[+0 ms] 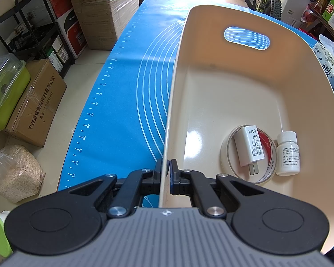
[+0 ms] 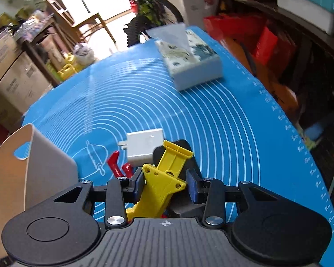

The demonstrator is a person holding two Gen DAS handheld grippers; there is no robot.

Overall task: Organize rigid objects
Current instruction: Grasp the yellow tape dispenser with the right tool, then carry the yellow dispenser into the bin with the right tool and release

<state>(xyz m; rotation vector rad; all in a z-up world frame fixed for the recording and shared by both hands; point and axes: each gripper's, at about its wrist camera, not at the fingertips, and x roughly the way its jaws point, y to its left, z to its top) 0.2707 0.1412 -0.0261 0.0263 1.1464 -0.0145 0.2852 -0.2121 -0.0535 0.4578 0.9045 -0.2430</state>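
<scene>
A cluttered storeroom rings the surface (image 2: 222, 115), which is covered by a blue baking mat printed with white concentric circles, a rolling-pin drawing and a numbered ruler along its edge. In the left wrist view the left gripper (image 1: 166, 169) is clamped on the near wall of a cream plastic bin (image 1: 251, 84), holding it steady; inside lie a white plug adapter (image 1: 249, 148) resting on a tape roll (image 1: 227, 155), with a small white bottle (image 1: 288, 153) just beside them. Their labels are too fine to read. In the right wrist view the right gripper (image 2: 165, 185) has a yellow tool (image 2: 164, 178) between its fingers, the tool's long axis slanting up and to the right, away from the camera; the left pad seems to touch it, but a gap shows at the right pad, so I cannot tell whether it is firmly held. Just beyond lie a white charger block (image 2: 144, 146) and red handles (image 2: 117, 163). The bin sits close to this gripper's left, so the coming carry likely goes leftward over its rim. A tissue pack (image 2: 191, 60) lies well beyond. On the floor a cardboard box (image 1: 36, 104) reads "宁波微熠智能科技有限公司".
</scene>
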